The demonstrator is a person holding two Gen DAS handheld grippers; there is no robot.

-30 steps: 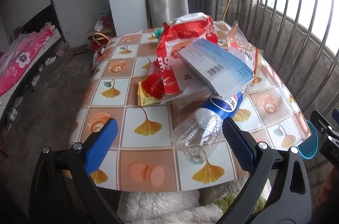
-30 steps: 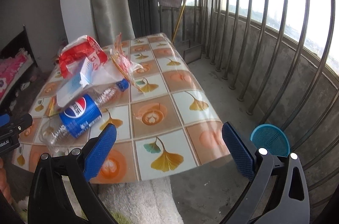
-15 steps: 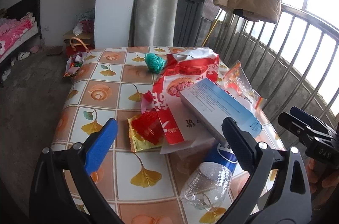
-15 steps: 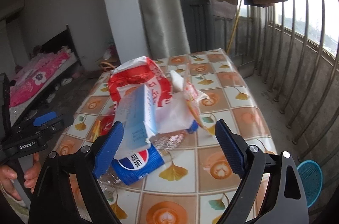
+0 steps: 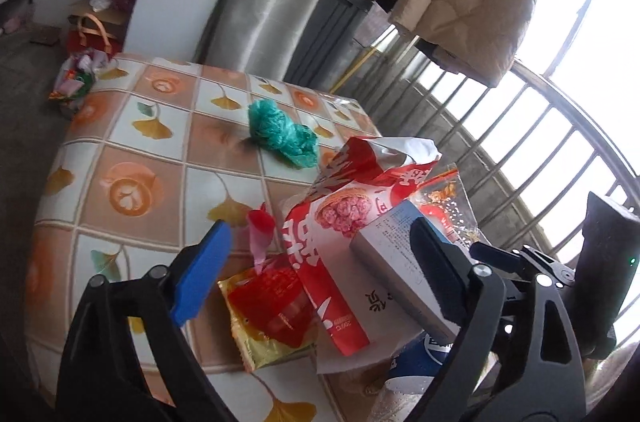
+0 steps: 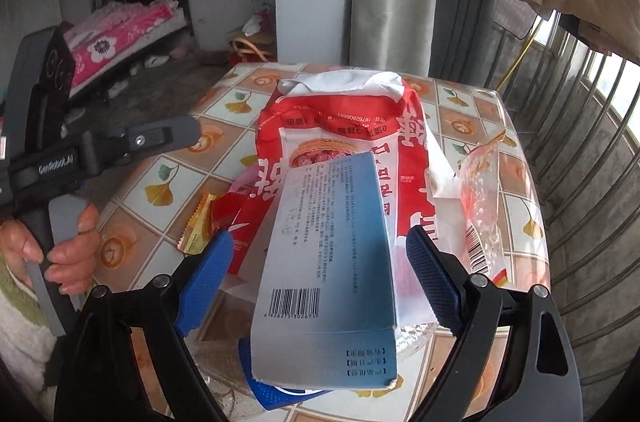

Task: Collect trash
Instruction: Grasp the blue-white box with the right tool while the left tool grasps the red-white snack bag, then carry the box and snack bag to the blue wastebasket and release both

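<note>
Blue-white carton (image 6: 332,254) atop red bag (image 6: 340,126), possibly torn, right claw (image 6: 320,272) apart

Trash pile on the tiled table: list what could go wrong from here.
1. The pale blue cardboard box lies loose atop the red and white snack bag; the open right gripper straddles it and could nudge it off.
2. The clear plastic bottle with the blue label is buried under the pile, so pulling it might topple everything.
3. The left gripper, jaws closing on nothing yet, is crowding the same pile.
</note>
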